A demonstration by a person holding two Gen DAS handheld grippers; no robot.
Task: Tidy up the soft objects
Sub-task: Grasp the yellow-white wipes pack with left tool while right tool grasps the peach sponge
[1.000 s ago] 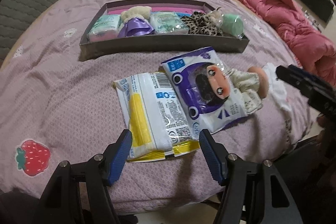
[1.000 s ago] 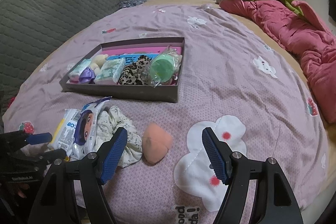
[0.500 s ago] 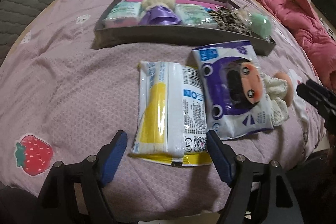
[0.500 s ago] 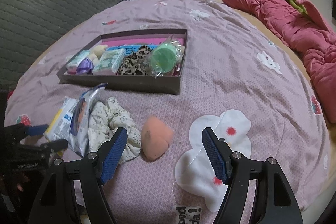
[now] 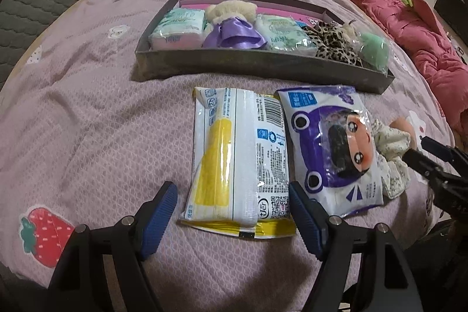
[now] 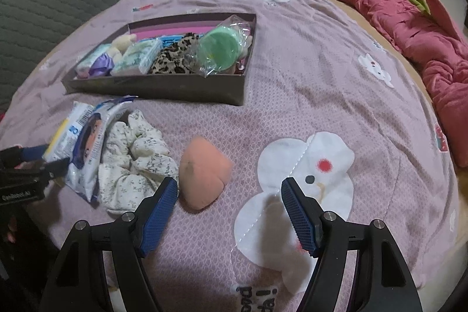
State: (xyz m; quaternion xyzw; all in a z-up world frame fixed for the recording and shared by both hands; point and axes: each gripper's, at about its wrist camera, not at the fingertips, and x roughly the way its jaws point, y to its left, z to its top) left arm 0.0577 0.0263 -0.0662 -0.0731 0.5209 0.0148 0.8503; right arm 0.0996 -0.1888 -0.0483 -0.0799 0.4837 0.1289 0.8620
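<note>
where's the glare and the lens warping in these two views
Left wrist view: glare streaks the glossy yellow-and-white wipes packet and the purple cartoon-face plastic packet; the dark shallow box bows with the fisheye. Right wrist view: highlights on the clear-wrapped green round puff; black corners vignette both.

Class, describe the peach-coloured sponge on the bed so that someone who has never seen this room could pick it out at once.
Start at the dark shallow box on the mauve bedspread. In front of it four things lie loose in a row: two wipe packs, a floral scrunchie, then the sponge, beside a white cloud patch. It alone is plain peach, smooth and teardrop-shaped.
</note>
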